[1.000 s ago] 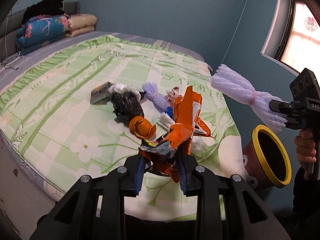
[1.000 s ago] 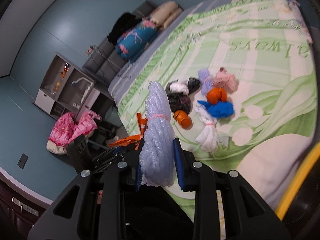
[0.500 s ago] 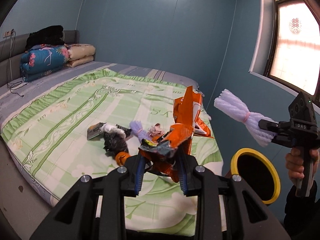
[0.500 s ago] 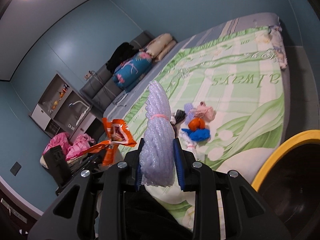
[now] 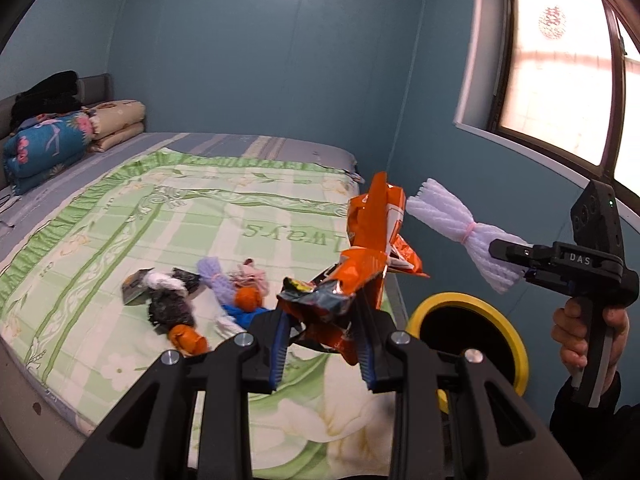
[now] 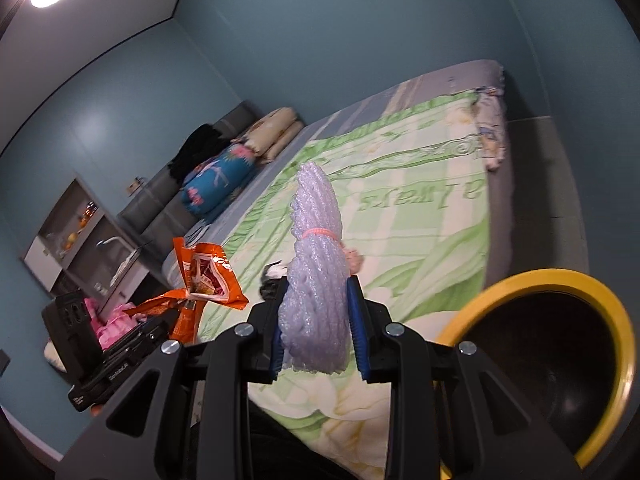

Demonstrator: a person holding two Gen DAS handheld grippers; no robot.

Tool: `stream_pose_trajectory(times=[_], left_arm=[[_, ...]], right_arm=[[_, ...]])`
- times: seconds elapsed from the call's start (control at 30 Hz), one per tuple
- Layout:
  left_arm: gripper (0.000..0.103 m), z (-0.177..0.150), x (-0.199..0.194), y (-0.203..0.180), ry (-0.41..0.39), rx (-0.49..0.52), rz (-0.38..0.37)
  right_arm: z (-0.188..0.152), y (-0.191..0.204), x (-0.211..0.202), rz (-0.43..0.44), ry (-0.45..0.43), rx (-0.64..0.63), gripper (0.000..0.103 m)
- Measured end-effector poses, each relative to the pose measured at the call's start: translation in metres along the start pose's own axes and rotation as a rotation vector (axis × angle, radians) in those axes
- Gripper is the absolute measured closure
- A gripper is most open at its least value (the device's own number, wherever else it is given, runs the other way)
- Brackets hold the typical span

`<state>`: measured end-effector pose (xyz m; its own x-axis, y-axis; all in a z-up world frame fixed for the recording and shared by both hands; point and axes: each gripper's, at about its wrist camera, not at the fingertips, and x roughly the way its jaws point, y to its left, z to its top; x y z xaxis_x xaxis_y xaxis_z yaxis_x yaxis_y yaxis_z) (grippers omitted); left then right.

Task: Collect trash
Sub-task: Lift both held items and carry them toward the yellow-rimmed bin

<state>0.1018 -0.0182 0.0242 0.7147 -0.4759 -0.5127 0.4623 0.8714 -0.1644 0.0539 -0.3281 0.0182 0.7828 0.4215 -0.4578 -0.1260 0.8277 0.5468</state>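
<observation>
My left gripper [image 5: 322, 338] is shut on a crumpled orange snack wrapper [image 5: 360, 264], held in the air near the bed's edge; the wrapper also shows in the right wrist view [image 6: 200, 280]. My right gripper [image 6: 316, 332] is shut on a white foam net bundle [image 6: 316, 280] tied with a pink band. That bundle [image 5: 456, 232] hangs above a bin with a yellow rim [image 5: 516, 344], which also shows in the right wrist view [image 6: 616, 320]. More trash [image 5: 180, 304] lies in a pile on the green bed sheet [image 5: 120, 220].
Folded quilts and pillows [image 5: 60, 136] are stacked at the head of the bed. A window [image 5: 568, 80] is on the right wall. A shelf unit [image 6: 80, 240] and pink cloth [image 6: 108, 320] stand beyond the bed.
Both grippers have lifted away from the bed with their trash. The right gripper has moved over the bin's opening, and the bin looks larger in the right wrist view.
</observation>
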Motion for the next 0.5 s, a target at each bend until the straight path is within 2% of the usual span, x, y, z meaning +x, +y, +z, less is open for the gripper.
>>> stream_pose_trajectory(times=[0.23,0.5], left_arm=[[0.076,0.009,0.033,-0.043,0.040,0.085,-0.087],[0.076,0.003,0.074,-0.084,0.113,0.099,-0.176]], right_arm=[[0.002,-0.021,-0.035,-0.154,-0.064,0.045,0.077],[0.000,-0.049,-0.059,-0.275,-0.103,0.106,0.077]])
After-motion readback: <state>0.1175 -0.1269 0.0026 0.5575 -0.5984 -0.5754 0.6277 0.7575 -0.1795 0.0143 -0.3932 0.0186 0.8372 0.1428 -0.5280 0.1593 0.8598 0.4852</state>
